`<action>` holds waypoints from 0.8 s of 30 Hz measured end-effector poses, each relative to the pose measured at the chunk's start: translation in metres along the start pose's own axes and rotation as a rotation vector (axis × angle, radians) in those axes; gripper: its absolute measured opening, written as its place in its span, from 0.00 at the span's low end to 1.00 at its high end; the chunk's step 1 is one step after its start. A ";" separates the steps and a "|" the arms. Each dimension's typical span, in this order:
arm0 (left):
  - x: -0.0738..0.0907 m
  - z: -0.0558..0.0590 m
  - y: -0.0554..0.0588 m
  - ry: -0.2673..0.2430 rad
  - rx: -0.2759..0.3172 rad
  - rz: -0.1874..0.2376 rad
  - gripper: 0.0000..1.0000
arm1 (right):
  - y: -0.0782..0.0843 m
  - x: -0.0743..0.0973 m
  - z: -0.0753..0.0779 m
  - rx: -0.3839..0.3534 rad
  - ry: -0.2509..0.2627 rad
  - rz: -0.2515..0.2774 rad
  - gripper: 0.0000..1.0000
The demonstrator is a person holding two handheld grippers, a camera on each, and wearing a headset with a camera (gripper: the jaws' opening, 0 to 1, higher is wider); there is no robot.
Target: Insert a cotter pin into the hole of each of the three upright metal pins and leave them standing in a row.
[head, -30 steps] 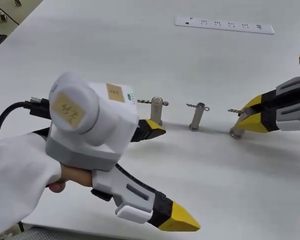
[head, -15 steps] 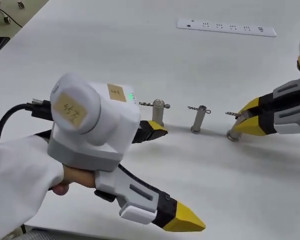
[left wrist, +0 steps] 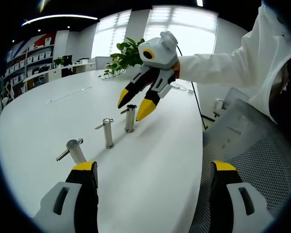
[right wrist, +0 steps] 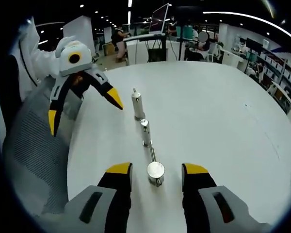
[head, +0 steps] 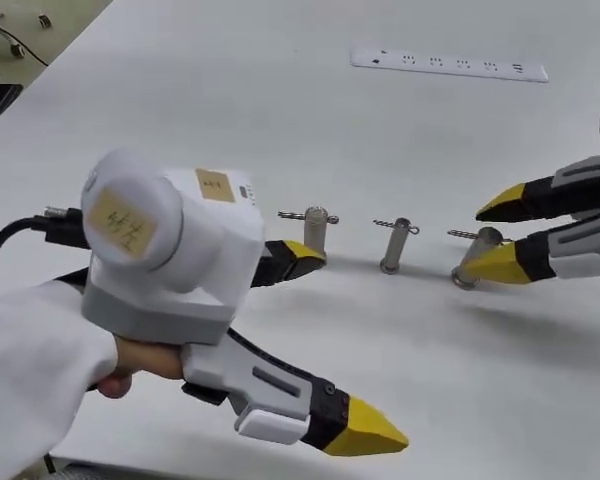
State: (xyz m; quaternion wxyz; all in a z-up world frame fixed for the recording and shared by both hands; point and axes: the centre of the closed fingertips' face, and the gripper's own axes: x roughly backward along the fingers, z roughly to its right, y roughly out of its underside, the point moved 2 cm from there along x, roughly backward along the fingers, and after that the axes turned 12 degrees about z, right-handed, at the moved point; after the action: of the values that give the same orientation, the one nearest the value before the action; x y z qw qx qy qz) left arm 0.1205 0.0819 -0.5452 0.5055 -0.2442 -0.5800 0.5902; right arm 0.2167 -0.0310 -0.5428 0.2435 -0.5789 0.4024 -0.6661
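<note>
In the head view I have the three metal pins upright in a row across the middle of the white surface [head: 280,120]: the left pin [head: 315,232], the middle pin [head: 394,247] and the right pin [head: 476,258]. Each has a cotter pin [head: 296,216] poking out toward frame-left near its top. My left claw [head: 365,348] takes up the lower left, held in a hand [head: 130,365] below a white sleeve [head: 30,375]. Its jaws are spread wide with nothing in them, the upper yellow tip near the left pin's foot. My right claw [head: 469,245] comes in from the right edge, jaws parted, one tip above and one below the right pin in the frame, gripping nothing. A power strip [head: 448,65] lies along the top, well apart from the row. In the left gripper view my own jaws rise at the bottom, far apart and empty. The left pin [left wrist: 76,150] stands just above the left-hand jaw, and the middle pin [left wrist: 108,132] and right pin [left wrist: 130,118] run up toward the centre. The right claw [left wrist: 133,108] reaches down from the top with its yellow tips either side of the right pin. In the right gripper view the right pin [right wrist: 155,171] sits between my two jaws at bottom centre, with a gap on each side. The middle pin [right wrist: 145,131] and left pin [right wrist: 137,104] line up above it. The left claw [right wrist: 84,111] hangs wide open at upper left, its nearer tip apart from the left pin.
</note>
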 end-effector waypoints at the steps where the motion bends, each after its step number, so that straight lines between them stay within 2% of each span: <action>1: 0.002 -0.002 -0.003 -0.014 0.001 0.009 0.96 | -0.004 0.003 -0.001 -0.010 0.017 0.015 0.40; 5: 0.008 -0.002 -0.011 -0.035 0.008 0.034 0.97 | -0.015 0.013 -0.002 -0.063 0.070 0.076 0.50; 6: 0.011 -0.004 -0.016 -0.055 0.019 0.051 0.97 | -0.019 0.018 -0.006 -0.096 0.088 0.094 0.52; 8: 0.014 -0.005 -0.018 -0.072 0.033 0.064 0.98 | -0.022 0.023 -0.012 -0.110 0.106 0.115 0.55; 12: 0.022 -0.008 -0.023 -0.108 0.046 0.088 0.98 | -0.023 0.030 -0.022 -0.145 0.138 0.135 0.67; 17: 0.030 -0.011 -0.028 -0.148 0.063 0.106 0.98 | -0.024 0.039 -0.033 -0.208 0.176 0.167 0.76; 18: 0.033 -0.012 -0.029 -0.164 0.071 0.114 0.98 | -0.023 0.043 -0.033 -0.224 0.197 0.173 0.78; 24: 0.041 -0.015 -0.030 -0.207 0.102 0.141 0.98 | -0.019 0.047 -0.044 -0.285 0.237 0.190 0.83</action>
State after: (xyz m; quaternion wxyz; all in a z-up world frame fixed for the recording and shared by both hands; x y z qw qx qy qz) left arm 0.1282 0.1195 -0.5080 0.4123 -0.1961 -0.5796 0.6750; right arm 0.1669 -0.0467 -0.5003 0.1720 -0.4843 0.5712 -0.6400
